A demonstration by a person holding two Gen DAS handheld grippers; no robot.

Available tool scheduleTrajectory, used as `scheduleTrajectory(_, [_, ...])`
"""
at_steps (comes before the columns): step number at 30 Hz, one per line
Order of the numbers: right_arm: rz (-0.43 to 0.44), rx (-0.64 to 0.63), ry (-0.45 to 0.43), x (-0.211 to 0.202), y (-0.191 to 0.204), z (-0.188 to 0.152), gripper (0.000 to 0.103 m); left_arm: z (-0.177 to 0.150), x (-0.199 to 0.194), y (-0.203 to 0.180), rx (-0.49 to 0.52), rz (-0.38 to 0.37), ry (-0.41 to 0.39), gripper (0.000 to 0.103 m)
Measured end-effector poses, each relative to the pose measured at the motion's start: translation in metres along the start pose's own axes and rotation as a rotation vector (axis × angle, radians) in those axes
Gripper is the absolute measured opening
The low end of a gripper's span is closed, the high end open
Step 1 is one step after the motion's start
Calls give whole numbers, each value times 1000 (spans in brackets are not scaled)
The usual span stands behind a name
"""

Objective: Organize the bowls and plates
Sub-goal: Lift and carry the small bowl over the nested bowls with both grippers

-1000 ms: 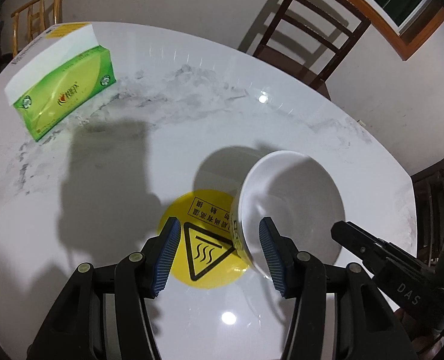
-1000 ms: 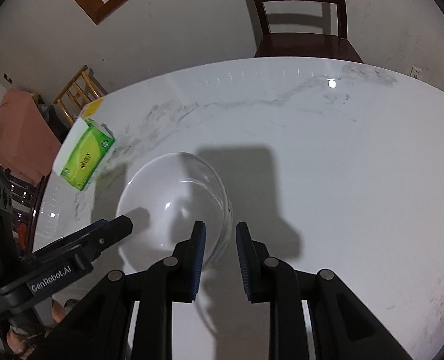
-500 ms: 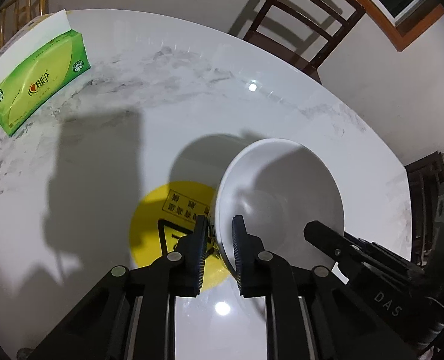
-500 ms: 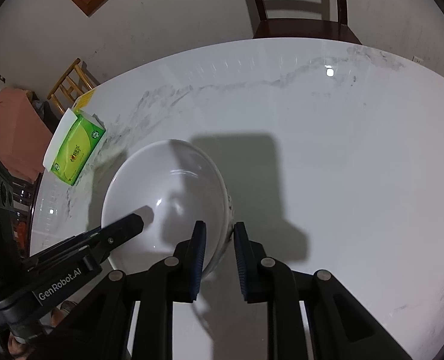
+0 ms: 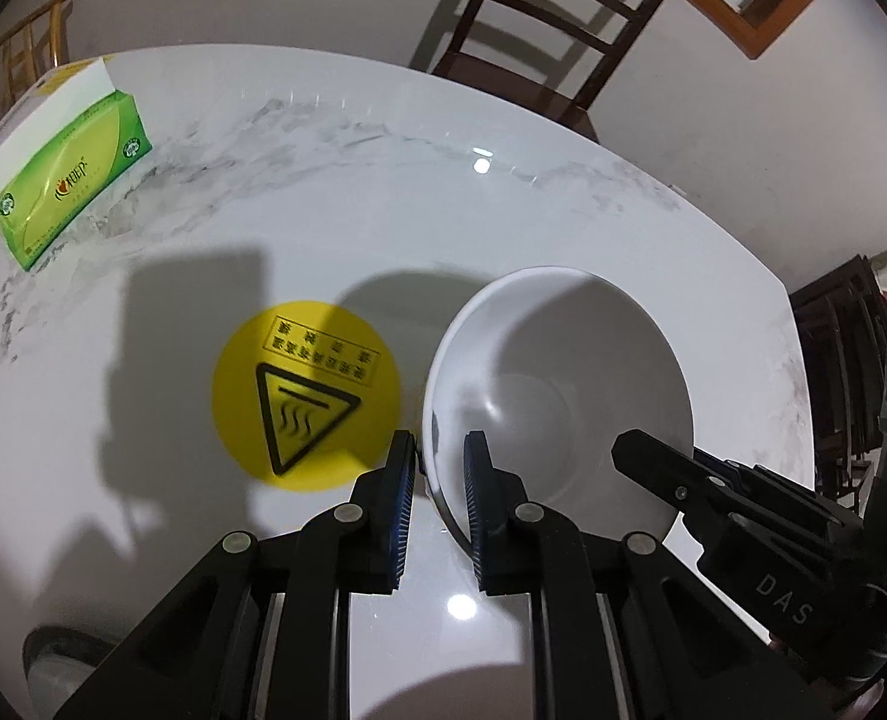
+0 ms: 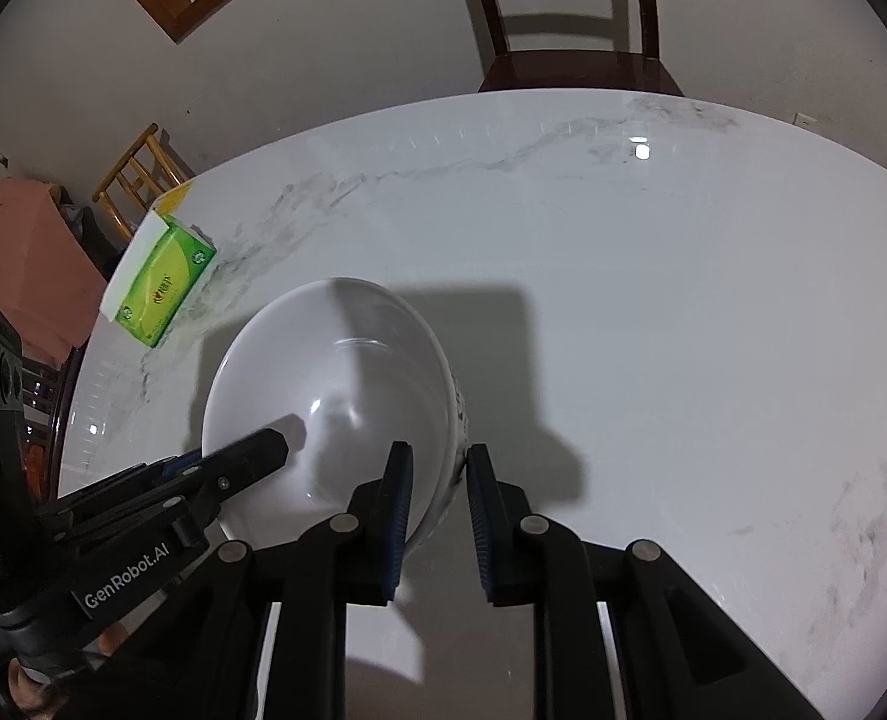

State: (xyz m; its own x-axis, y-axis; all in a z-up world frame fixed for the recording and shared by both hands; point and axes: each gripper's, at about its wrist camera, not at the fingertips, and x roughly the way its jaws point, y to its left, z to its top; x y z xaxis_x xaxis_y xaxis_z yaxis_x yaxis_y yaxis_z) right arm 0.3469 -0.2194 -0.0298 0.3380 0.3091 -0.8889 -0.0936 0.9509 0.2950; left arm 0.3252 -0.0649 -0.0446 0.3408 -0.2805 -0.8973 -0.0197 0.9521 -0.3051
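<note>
A white bowl (image 5: 563, 396) is held above the white marble table (image 5: 383, 192) by both grippers. My left gripper (image 5: 437, 468) is shut on the bowl's left rim. My right gripper (image 6: 437, 480) is shut on the bowl's right rim (image 6: 449, 420). The bowl (image 6: 329, 396) is empty inside. Each gripper shows in the other's view, clamped across the bowl from it. A bit of another white dish (image 5: 59, 660) shows at the lower left of the left wrist view.
A round yellow hot-surface sticker (image 5: 305, 393) lies on the table left of the bowl. A green tissue box (image 5: 65, 180) stands at the table's far left, also in the right wrist view (image 6: 161, 282). A dark wooden chair (image 6: 569, 18) stands behind the table.
My left gripper closed on the bowl's left rim a second ago. Since then both grippers have carried the bowl up and to the right, off the yellow sticker.
</note>
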Motion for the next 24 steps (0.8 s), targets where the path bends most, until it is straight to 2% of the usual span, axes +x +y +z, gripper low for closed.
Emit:
scheduleTrajectory(14, [-22,-8,-64,-74,7,-44,19,-36,-54,-37,84,2,-32,13])
scheduleTrajectory(24, [-21,-11,-82,-111,19,-82,19,-75,-89,-41,96,-4,-31,13])
